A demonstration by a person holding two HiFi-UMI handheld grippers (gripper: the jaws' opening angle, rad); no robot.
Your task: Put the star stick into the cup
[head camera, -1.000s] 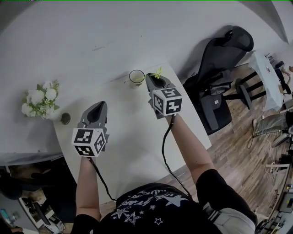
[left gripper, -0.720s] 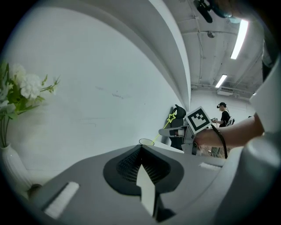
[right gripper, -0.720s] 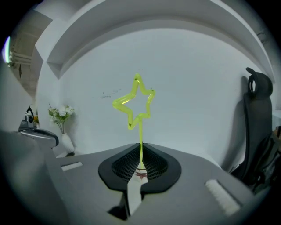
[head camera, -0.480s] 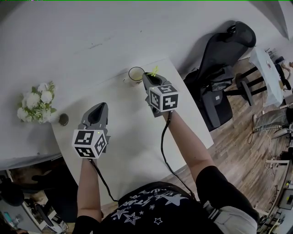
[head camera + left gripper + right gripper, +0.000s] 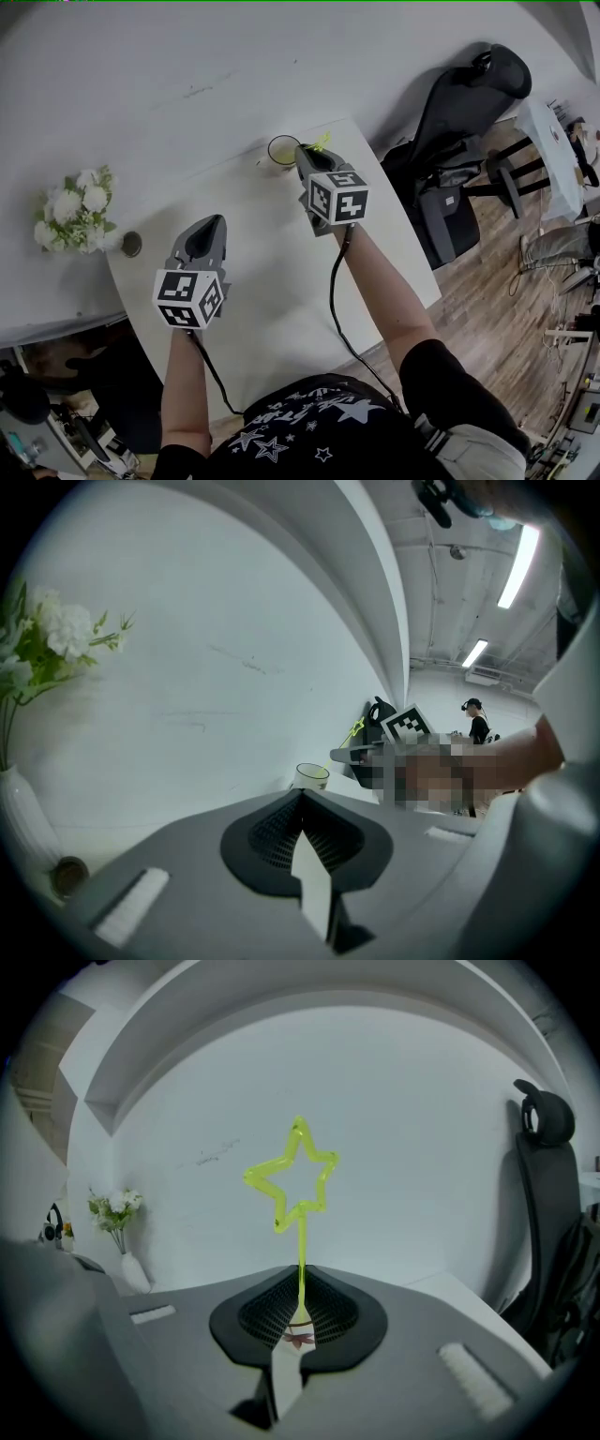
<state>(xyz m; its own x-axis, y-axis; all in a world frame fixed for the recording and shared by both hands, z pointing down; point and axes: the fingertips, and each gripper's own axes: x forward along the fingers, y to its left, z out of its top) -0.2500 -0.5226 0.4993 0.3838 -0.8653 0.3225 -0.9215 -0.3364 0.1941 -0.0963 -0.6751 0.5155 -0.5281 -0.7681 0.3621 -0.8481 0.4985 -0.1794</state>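
A yellow-green star stick (image 5: 292, 1180) stands upright, its thin stem pinched between the jaws of my right gripper (image 5: 301, 1288), which is shut on it. In the head view the right gripper (image 5: 314, 161) hovers at the table's far edge, just right of the pale cup (image 5: 282, 150), and the star (image 5: 322, 142) pokes out past its tip. The left gripper view shows the cup (image 5: 310, 776) with the star stick (image 5: 356, 729) beside it. My left gripper (image 5: 208, 230) hangs over the table's left part, shut with nothing in it.
The white table (image 5: 281, 291) stands against a white wall. A vase of white flowers (image 5: 75, 208) and a small dark round object (image 5: 132, 245) sit at its left end. A black office chair (image 5: 459, 159) stands to the right, over a wood floor.
The right gripper with the star stick has edged slightly left toward the cup. The left gripper has hardly moved.
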